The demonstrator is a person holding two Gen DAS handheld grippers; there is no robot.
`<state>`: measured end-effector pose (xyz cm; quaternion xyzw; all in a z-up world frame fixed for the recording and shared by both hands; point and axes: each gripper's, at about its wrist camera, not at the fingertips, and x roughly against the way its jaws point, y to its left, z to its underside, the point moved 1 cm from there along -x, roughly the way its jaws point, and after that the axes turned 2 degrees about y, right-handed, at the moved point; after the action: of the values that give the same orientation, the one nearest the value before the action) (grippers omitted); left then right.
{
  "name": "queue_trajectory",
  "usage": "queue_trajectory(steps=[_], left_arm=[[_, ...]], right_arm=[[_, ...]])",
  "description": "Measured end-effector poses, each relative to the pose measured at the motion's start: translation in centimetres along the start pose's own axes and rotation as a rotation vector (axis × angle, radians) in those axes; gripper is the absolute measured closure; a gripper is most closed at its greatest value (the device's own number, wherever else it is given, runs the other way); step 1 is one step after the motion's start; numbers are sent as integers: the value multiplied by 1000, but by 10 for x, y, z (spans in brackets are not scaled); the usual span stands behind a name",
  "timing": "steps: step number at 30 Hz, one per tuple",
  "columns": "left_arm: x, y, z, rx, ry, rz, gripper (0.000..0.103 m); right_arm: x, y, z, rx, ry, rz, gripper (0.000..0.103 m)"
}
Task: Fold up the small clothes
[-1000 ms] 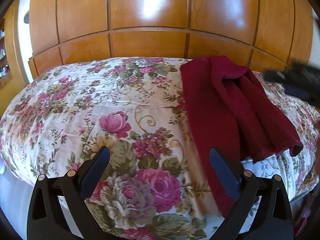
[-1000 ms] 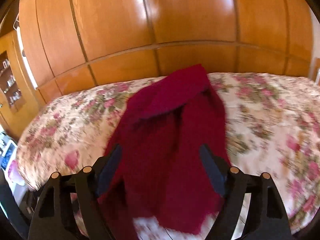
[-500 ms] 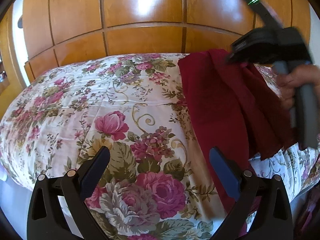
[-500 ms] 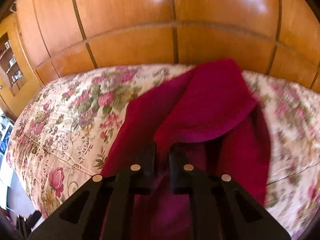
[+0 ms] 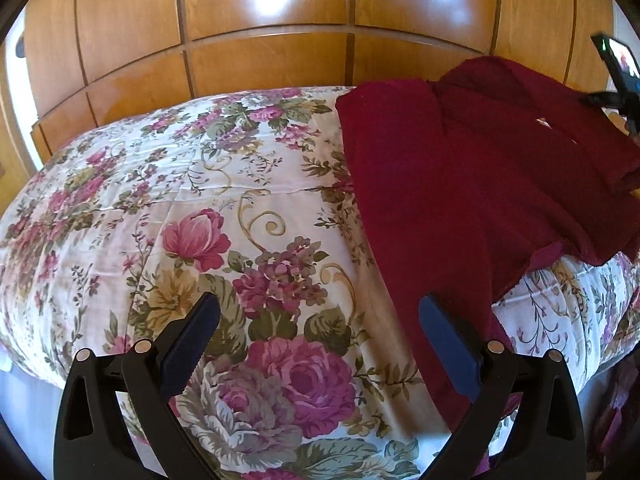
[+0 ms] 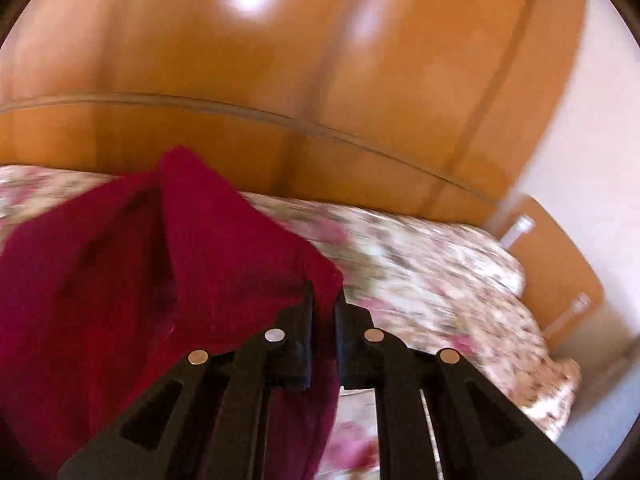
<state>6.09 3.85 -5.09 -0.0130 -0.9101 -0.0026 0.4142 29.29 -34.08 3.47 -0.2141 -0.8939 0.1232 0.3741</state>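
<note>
A dark red knitted garment [image 5: 460,184] lies on the right part of a bed with a floral cover [image 5: 224,216], one end hanging over the near edge. My left gripper [image 5: 318,316] is open and empty, low over the near edge, its right finger just in front of the garment's hanging strip. My right gripper [image 6: 323,300] is shut on a fold of the red garment [image 6: 168,272] and holds it raised and pulled to the right. Part of the right gripper's body [image 5: 618,76] shows at the far right of the left wrist view.
A tall glossy wooden wardrobe [image 5: 280,20] stands right behind the bed. A wooden cabinet with handles [image 6: 560,280] stands at the right beyond the bed. The bed's left part [image 5: 120,200] bears only the floral cover.
My right gripper closed on a fold of the garment and has swung right with it, spreading the cloth wider. My left gripper stayed open and hardly moved.
</note>
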Motion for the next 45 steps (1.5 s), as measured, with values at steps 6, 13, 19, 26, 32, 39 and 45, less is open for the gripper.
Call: queue_trajectory(steps=[6,13,19,26,32,39,45], left_arm=[[3,-3,-3,-3,11,70,4],[-4,-28,-1,-74,75,172,17],[-12,-51,8,-183,115,216,71],[-5,-12,-27,-49,83,300,95],[-1,114,-96,301,-53,194,95],[-11,229,-161,563,-122,-121,103],[-3,155,-137,339,-148,162,53]], right_arm=[[-76,-27,4,-35,144,100,93],[-86,-33,23,-120,151,50,25],[-39,-38,46,-156,75,-24,10],[18,-29,77,-168,45,-189,6],[43,1,108,-143,71,-310,6],[40,24,130,-170,158,-407,6],[30,25,145,-192,232,-445,6]])
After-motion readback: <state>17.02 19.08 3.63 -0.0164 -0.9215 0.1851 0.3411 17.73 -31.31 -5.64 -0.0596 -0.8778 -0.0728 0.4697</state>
